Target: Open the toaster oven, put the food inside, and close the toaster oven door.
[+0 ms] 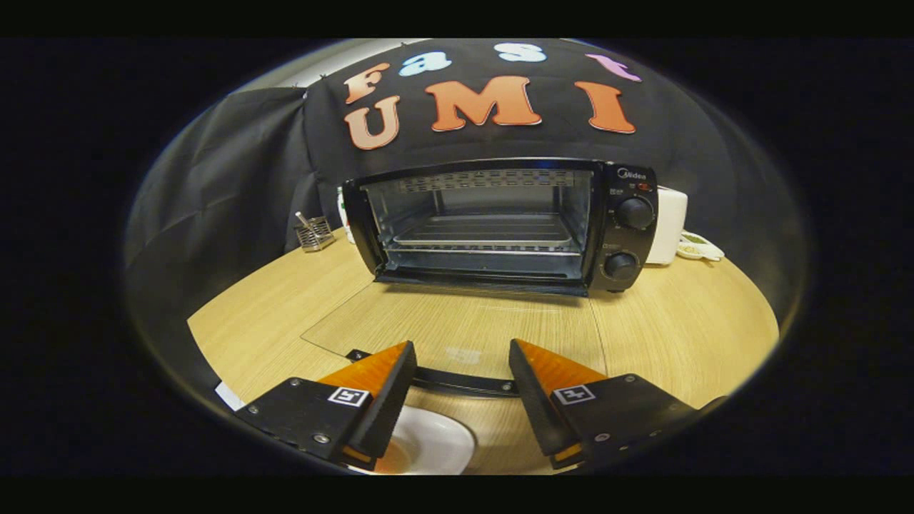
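Note:
The black toaster oven point(500, 221) stands at the back of the wooden table with its cavity open and a wire rack point(485, 232) inside. Its glass door point(457, 325) lies folded down flat toward me, and the dark handle bar point(457, 383) runs just beyond and between my fingers. My gripper point(462, 346) hovers above the door's near end, open, with nothing between its fingers. A white plate point(432, 442) sits below and between the fingers, partly hidden by the left one. I cannot tell what lies on the plate.
Two knobs point(634, 213) sit on the oven's right panel. A white appliance point(670, 225) and a small dish point(700, 248) stand right of the oven, and a metal mesh holder point(314, 233) stands left. Black cloth walls close the back and left.

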Demonstrator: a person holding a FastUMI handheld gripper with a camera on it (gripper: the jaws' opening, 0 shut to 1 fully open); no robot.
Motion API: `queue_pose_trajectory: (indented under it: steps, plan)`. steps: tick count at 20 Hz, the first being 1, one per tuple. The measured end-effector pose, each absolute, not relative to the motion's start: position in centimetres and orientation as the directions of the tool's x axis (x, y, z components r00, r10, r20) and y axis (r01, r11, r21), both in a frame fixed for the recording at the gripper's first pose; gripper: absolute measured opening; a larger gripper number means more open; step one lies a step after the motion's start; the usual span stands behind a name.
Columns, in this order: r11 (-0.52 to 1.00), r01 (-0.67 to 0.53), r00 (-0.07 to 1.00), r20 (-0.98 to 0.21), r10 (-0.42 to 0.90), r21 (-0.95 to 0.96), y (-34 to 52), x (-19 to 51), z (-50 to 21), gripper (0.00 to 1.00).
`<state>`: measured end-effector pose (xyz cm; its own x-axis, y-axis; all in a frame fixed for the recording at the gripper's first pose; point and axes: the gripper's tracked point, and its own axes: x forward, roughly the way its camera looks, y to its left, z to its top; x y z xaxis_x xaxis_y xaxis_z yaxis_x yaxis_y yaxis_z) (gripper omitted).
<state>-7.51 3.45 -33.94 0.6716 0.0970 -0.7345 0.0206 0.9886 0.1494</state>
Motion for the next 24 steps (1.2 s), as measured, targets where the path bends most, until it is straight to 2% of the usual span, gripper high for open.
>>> queue_pose_trajectory:
  steps: [3, 8, 16, 24]
  plan:
    - [0.988, 0.025, 0.666, -0.74, 0.097, 0.152, 2.9, -8.0, -33.5, 0.79]
    - [0.98, -0.003, 0.653, -0.742, 0.152, 0.198, 3.5, -10.3, -31.9, 0.89]
    - [0.943, -0.138, 0.588, -0.741, 0.323, 0.302, 7.1, -17.2, -29.4, 0.88]
    - [0.924, -0.209, 0.512, -0.769, 0.382, 0.32, 10.0, -20.5, -30.8, 0.89]
